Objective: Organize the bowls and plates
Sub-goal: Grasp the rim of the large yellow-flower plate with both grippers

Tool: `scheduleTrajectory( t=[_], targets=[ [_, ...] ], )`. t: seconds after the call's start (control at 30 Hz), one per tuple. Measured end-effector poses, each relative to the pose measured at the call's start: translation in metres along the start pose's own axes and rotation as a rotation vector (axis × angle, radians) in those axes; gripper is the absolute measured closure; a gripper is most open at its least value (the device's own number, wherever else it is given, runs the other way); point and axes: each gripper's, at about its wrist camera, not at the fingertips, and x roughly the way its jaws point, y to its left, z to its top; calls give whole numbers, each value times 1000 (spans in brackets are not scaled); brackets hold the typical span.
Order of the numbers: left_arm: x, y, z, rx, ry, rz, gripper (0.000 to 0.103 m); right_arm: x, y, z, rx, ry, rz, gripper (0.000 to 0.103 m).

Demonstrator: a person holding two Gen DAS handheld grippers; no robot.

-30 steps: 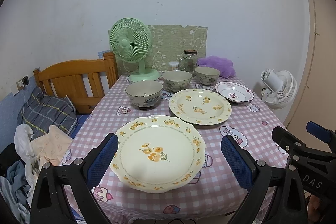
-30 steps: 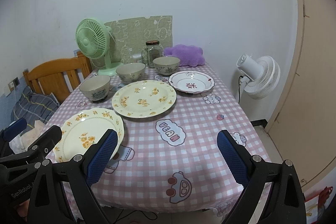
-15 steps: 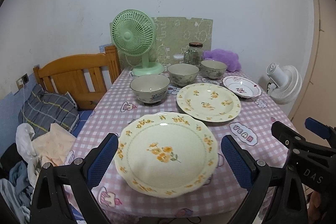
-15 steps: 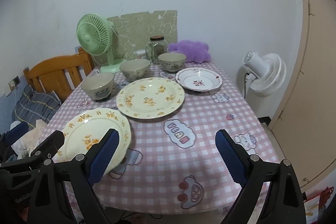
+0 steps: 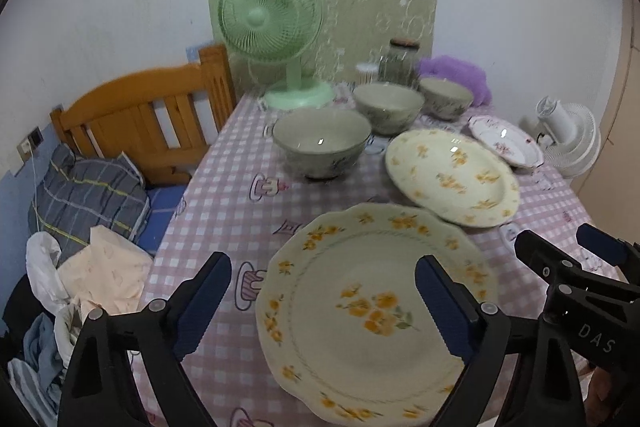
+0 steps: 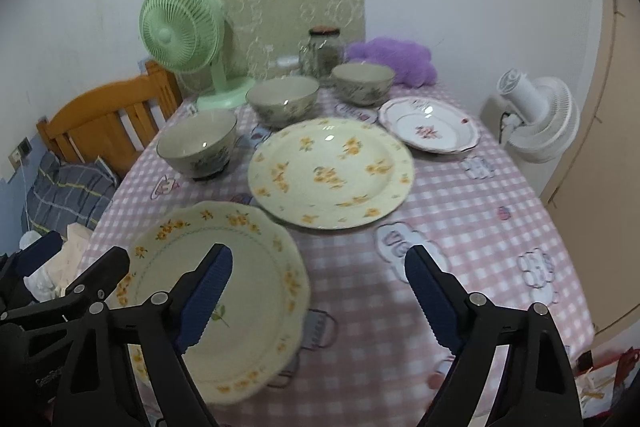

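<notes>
A scalloped cream plate with yellow flowers (image 5: 372, 311) (image 6: 224, 291) lies at the table's near edge. Behind it lie a round yellow-flowered plate (image 5: 452, 177) (image 6: 330, 173) and a small white plate with red flowers (image 5: 506, 147) (image 6: 430, 131). Three grey-green bowls (image 5: 322, 141) (image 5: 388, 107) (image 5: 446, 97) stand in a row further back. My left gripper (image 5: 322, 307) is open, hovering over the scalloped plate's left part. My right gripper (image 6: 318, 297) is open above the scalloped plate's right rim and the cloth.
A pink checked tablecloth (image 6: 460, 227) covers the table. A green fan (image 5: 272, 27), glass jar (image 6: 324, 51) and purple cushion (image 6: 396, 61) stand at the back. A wooden bed frame (image 5: 140, 115) with clothes is left, a white fan (image 6: 536, 123) right.
Both grippers have moved forward and lower toward the table. The scalloped plate now lies right under them. Nothing on the table has moved.
</notes>
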Motion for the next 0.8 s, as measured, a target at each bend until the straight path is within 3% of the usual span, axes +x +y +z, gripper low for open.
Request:
scheduleTrajectory(
  t=[0.23, 0.57, 0.8],
  targets=[
    [44, 20, -5, -5, 112, -7, 11, 43, 22, -3, -12, 109, -8, 15],
    [90, 26, -17, 15, 240, -61, 25, 88, 38, -19, -22, 244, -24, 17],
    [101, 23, -20, 44, 300, -98, 32, 103, 43, -26, -31, 305, -11, 27]
  ],
)
